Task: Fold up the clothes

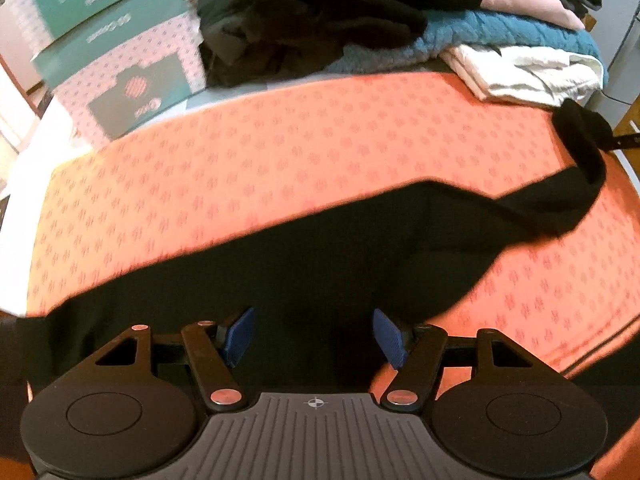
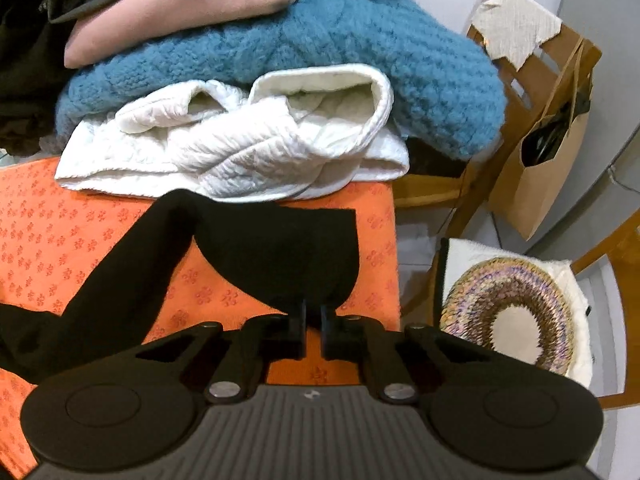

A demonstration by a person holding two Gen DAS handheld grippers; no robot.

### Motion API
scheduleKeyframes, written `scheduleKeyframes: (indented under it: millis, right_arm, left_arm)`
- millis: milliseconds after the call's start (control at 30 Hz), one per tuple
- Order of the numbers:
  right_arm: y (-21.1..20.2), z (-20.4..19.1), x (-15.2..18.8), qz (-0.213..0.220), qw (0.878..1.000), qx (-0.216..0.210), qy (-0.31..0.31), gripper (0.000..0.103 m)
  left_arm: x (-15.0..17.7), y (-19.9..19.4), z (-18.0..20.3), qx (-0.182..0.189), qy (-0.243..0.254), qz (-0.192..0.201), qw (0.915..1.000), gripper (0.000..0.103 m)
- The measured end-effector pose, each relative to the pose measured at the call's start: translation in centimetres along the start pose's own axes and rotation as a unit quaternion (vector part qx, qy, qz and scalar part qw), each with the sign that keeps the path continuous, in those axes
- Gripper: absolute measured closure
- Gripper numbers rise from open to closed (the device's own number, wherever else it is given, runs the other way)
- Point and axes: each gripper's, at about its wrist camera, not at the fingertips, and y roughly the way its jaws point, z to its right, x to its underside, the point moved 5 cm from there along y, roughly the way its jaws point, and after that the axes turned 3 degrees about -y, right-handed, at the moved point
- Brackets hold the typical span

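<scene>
On left wrist view: orange patterned tablecloth [image 1: 280, 152] across the table, black garment [image 1: 248, 264] spread flat over its near half, one narrow part stretched right toward the table corner and ending at a raised black fold [image 1: 584, 140]. Left gripper [image 1: 312, 336] above the garment body, blue pads [image 1: 240, 336] well apart, nothing pinched between them; contact with the cloth cannot be told. Behind: heap of dark clothes [image 1: 320, 12], teal knit [image 1: 500, 36], pink item [image 1: 532, 8], white quilted item [image 1: 528, 72]. Teal and patterned boxes [image 1: 108, 40] at far left

On right wrist view: right gripper [image 2: 313, 320] with jaws drawn together, clamped on the lower edge of a black garment flap [image 2: 288, 256] lifted off the tablecloth [image 2: 60, 240] near the table's right edge. Narrow black part [image 2: 132, 264] running down-left from the flap. White quilted item [image 2: 240, 152] just behind, teal knit [image 2: 340, 64] on top of it, pink item [image 2: 180, 8] higher. Right of table: wooden chair [image 2: 472, 184] with brown paper bag [image 2: 548, 168]; nearer chair bearing a round woven basket [image 2: 508, 312] on white cloth
</scene>
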Motion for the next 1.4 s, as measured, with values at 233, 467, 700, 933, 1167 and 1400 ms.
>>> scheduleKeyframes:
  millis: [233,467,700,933,1167,1400]
  right_arm:
    - [-6.1,2.8,-1.9,0.041,0.997,0.058,-0.003,0.097]
    - [-13.6,7.2,-0.9,0.058,0.993,0.107,0.011,0.097]
    - [-17.4,7.2,1.9,0.044,0.991,0.127,0.005,0.097]
    - [-13.6,9.0,5.6,-0.034,0.991,0.125,0.035,0.097]
    - [-15.5,8.7,7.3,-0.029,0.991,0.116,0.055,0.097]
    - [-18.9,7.9,7.8,-0.015,0.991,0.122,0.057,0.097]
  left_arm:
    - [-1.7,2.1,2.7,0.024,0.038,-0.002,0.9990,0.035]
    - [-1.7,2.3,3.2,0.014,0.037,0.017,0.9991,0.096]
    - [-2.4,2.0,3.1,0.031,0.030,0.015,0.9990,0.089]
    - [-2.4,2.0,3.6,0.044,0.050,0.012,0.9977,0.081]
    - [-4.1,1.1,4.7,0.072,0.073,0.043,0.9938,0.060]
    - [-5.4,3.2,7.1,0.112,0.159,0.021,0.9807,0.057]
